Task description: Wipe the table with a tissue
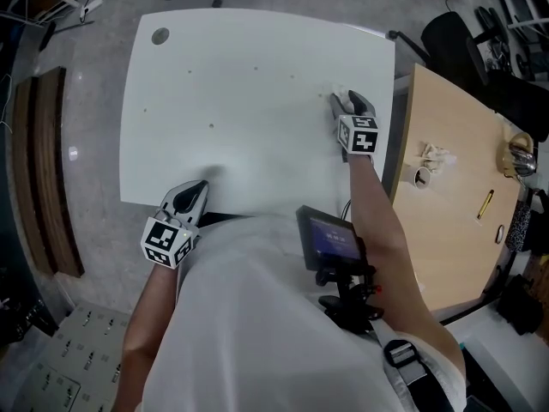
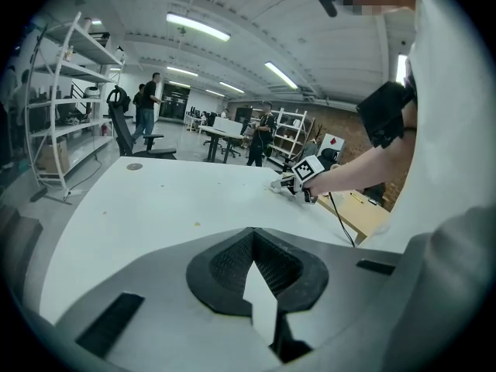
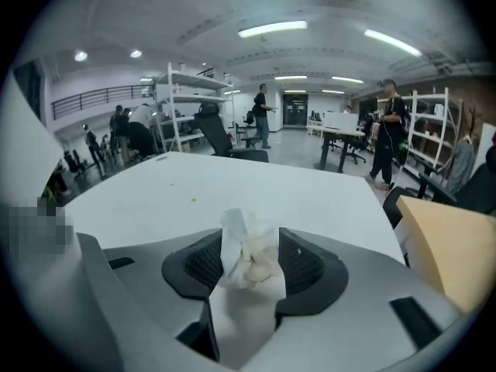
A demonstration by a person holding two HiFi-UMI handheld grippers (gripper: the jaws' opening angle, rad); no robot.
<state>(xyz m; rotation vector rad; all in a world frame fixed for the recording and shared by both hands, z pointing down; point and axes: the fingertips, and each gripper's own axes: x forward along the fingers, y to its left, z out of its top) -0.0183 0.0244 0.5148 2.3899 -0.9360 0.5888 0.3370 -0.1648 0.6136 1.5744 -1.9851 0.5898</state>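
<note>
The white worktop (image 1: 240, 84) lies in front of the person, with a few small specks (image 1: 211, 126) on it and a round grey cap (image 1: 160, 35) near its far left corner. The right gripper (image 1: 347, 101) is close to the right edge of this worktop and points down at it. Its fingers stand apart. The tissue (image 3: 249, 256), white and crumpled, stands between them and fills most of the gap, but the fingers do not look pressed on it. In the head view the tissue rests on the worktop just at the fingertips. The left gripper (image 1: 197, 189) is over the near edge of the worktop, well apart from the right one. Its fingers are together at the tips, with nothing between them. To the right stands a second, wooden worktop (image 1: 455, 230), which carries another crumpled white piece (image 1: 435, 156) and a yellow pen (image 1: 485, 204).
</note>
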